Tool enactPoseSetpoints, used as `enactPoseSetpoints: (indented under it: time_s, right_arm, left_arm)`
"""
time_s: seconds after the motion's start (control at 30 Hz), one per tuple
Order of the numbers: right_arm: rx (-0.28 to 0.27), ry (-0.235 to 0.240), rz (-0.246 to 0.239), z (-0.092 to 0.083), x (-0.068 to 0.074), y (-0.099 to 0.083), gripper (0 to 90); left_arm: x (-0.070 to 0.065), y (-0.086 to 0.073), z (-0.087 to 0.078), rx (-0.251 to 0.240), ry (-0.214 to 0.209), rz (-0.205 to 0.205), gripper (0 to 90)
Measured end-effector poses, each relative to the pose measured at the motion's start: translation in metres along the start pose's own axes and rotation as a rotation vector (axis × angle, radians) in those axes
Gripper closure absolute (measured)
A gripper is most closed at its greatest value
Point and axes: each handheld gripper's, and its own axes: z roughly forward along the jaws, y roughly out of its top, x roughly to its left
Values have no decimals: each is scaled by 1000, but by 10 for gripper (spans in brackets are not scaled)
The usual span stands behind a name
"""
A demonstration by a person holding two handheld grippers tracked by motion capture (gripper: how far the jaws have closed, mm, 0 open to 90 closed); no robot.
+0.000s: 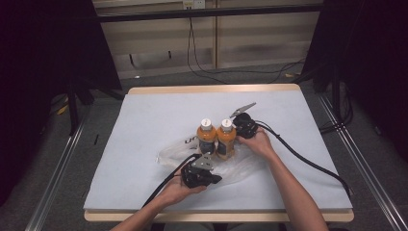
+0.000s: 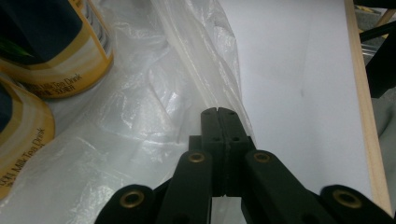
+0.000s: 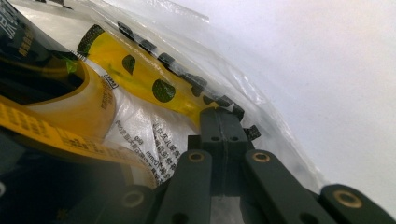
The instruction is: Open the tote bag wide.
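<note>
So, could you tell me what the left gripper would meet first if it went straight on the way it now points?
Probably the clear plastic bag: the shut left gripper already has the bag's crumpled film right at its tips. Beyond that lies the white table. The two bottles stand off to one side of the line.

A table with a pale wooden edge is covered by a light grey mat. Grey floor is seen around it. Dark curtains are hung left and right. A beige wall panel is located far behind, crossed by black cables.
</note>
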Motion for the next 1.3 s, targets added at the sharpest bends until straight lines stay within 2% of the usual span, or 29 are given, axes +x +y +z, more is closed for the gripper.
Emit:
enactPoseSetpoints:
  time_s: [0.1,0.33,0.5,0.57,0.7,0.73,0.8,0.83,0.93,1.07,1.17,1.27,1.3]
  right_arm:
    - [0,2,0,0,-1,0,900]
    - [1,7,-1,0,-1,0,900]
    - [0,7,-12,0,-1,0,900]
    - [1,7,-16,0,-1,0,900]
    - [-2,10,-19,0,-1,0,900]
    - [-2,11,-19,0,-1,0,900]
    - [-1,14,-20,0,-2,0,900]
    - [-2,14,-20,1,-2,0,900]
    - [-4,17,-16,2,-3,2,900]
    - [-6,0,-9,4,-5,4,900]
    - [-4,-9,-2,7,-7,8,900]
    - [-7,-18,3,11,-8,12,900]
    - [-10,-21,3,12,-9,13,900]
  left_arm:
    - [2,5,-5,-36,-6,-18,900]
    - [12,17,-12,-79,33,-28,900]
    - [22,20,-18,-95,94,-52,900]
    - [25,19,-17,-86,109,-50,900]
    - [23,12,-1,12,160,-18,900]
    - [23,9,2,34,158,-16,900]
    - [20,8,4,61,174,25,900]
    - [20,8,4,74,172,33,900]
    - [18,7,3,65,152,4,900]
    - [10,5,3,62,128,30,900]
    - [8,3,2,57,103,18,900]
    - [6,2,2,48,100,12,900]
    - [5,3,2,58,98,17,900]
